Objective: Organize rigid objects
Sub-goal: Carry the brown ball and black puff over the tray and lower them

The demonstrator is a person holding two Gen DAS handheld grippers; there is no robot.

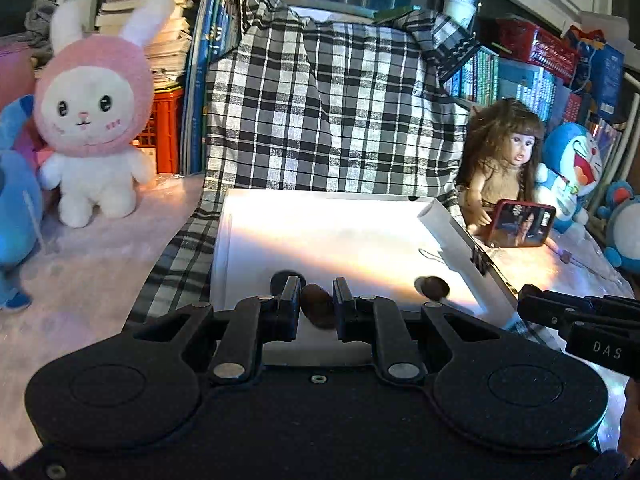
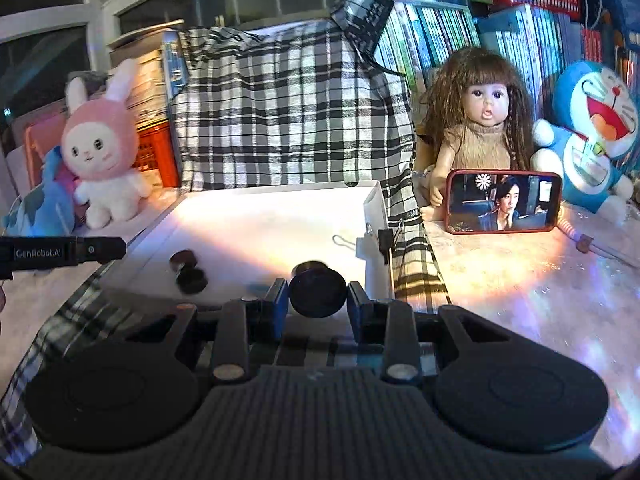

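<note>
Left gripper (image 1: 316, 300) is clamped on a dark brown disc (image 1: 318, 311); right gripper (image 2: 318, 298) is clamped on a dark round knob (image 2: 318, 295). Both pieces are held just above the near edge of the white tray (image 1: 304, 228). Each should be lowered level and released clear of the loose dark pieces (image 2: 188, 270) seen ahead-left of the right gripper.

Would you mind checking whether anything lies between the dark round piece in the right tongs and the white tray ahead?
Nothing visible does. The right tongs hold the dark round piece over the white tray's near edge; another dark piece lies on the tray, off to the left.
</note>
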